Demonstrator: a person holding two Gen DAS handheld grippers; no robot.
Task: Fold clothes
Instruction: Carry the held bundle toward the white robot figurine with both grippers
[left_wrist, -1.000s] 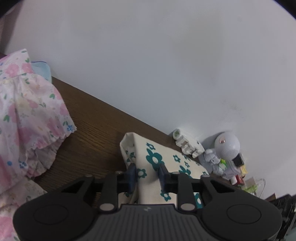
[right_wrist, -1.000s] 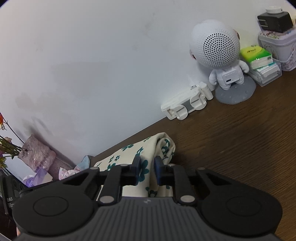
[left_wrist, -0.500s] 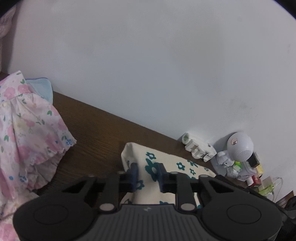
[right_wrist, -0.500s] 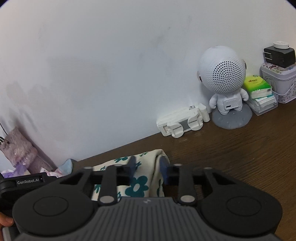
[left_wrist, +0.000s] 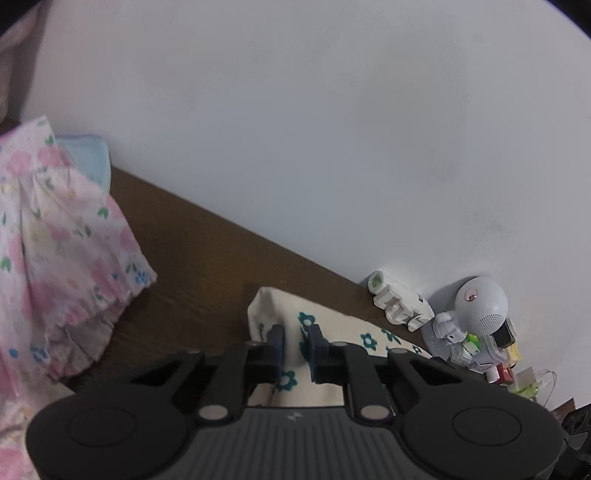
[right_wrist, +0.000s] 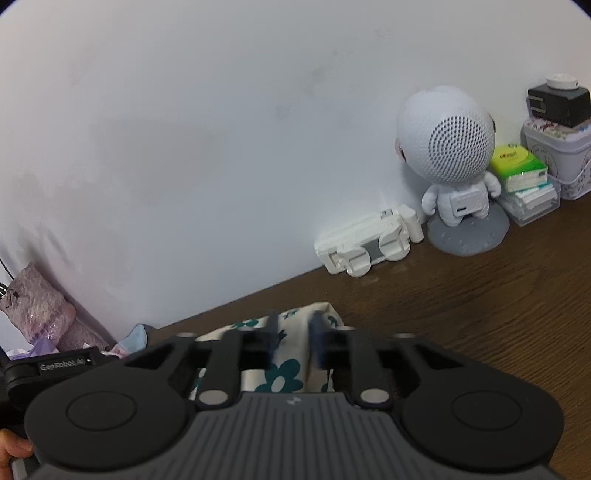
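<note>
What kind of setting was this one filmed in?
Probably a home desk against a wall: a brown wooden table holding an astronaut speaker, tissue packs, and floral clothes piled nearby.

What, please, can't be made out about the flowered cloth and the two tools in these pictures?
- Flowered cloth: in both views the tool bodies cover most of it, so its shape and folds stay hidden.
- Right tool: its fingertips are blurred, so whether they pinch the cloth is unclear.
- Left tool: cloth sits between the tips; contact is too close to judge.
- Pink garment: cut off by the left edge.
</note>
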